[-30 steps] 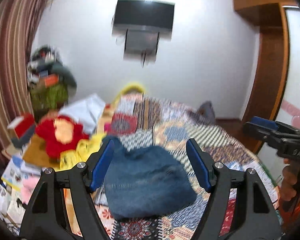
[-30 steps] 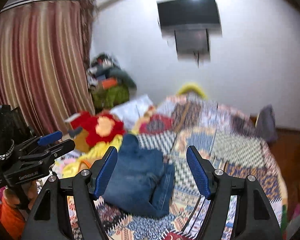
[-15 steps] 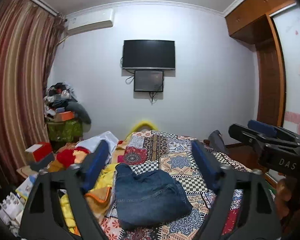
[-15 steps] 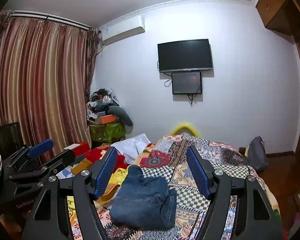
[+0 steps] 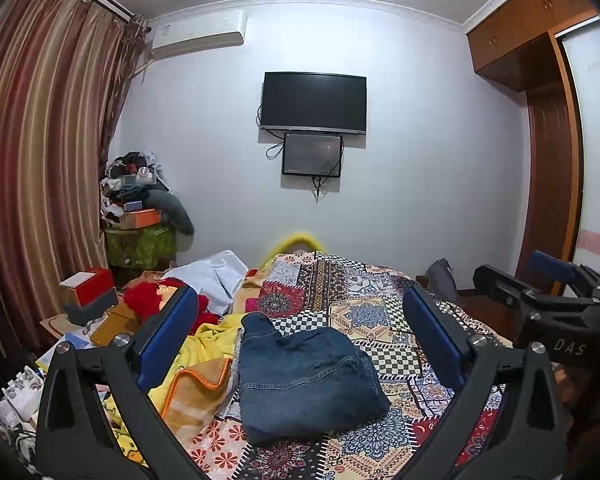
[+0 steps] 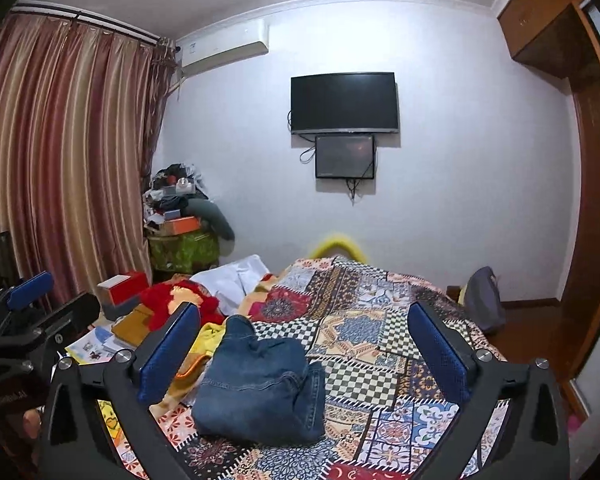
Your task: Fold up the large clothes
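The folded blue denim jeans (image 5: 306,376) look heavy and floppy, best pinched at thick edges; left gripper (image 5: 300,344) and right gripper (image 6: 304,352) are opening, empty

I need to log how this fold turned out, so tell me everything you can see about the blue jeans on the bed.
The jeans are dark blue denim with lighter stitched seams, folded into a thick, roughly square bundle with one narrower end poking toward the far wall. They lie flat on the patchwork bedspread, their left edge beside a yellow blanket. Nothing grips them.
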